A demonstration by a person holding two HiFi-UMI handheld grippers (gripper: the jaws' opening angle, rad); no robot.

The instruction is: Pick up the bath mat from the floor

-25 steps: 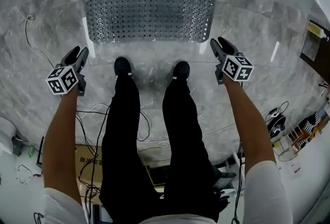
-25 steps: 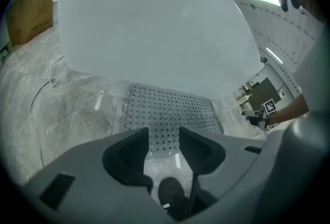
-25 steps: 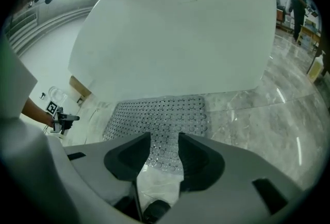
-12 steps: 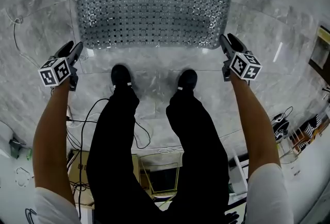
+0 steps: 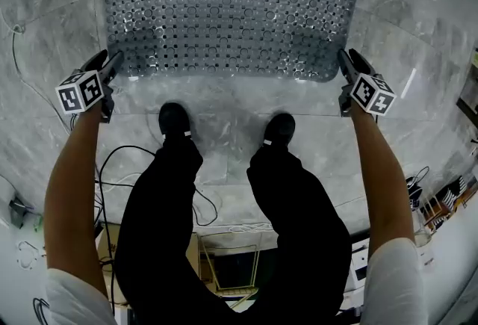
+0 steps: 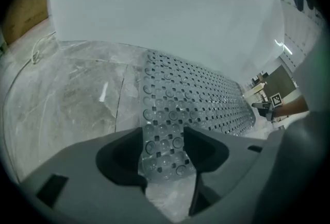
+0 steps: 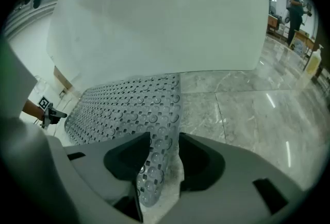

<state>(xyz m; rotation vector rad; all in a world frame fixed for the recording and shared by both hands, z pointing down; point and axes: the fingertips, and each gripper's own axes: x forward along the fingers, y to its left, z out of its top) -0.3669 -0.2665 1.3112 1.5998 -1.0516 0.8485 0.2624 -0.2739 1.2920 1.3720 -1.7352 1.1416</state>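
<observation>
Reaching: left tool at near left corner of bath mat, jaws just opened, astride its edge (no pinch yet); mat flat on floor; right tool open at near right corner. Next, likely: close both, lift.

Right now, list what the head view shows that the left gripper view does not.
Head view only: the person's shoes and legs. Left gripper view only: a close look at the left gripper, jaws apart, just opened wider, the bath mat corner between them, unpinched. Both: the mat on the marble floor, and the right gripper.
</observation>
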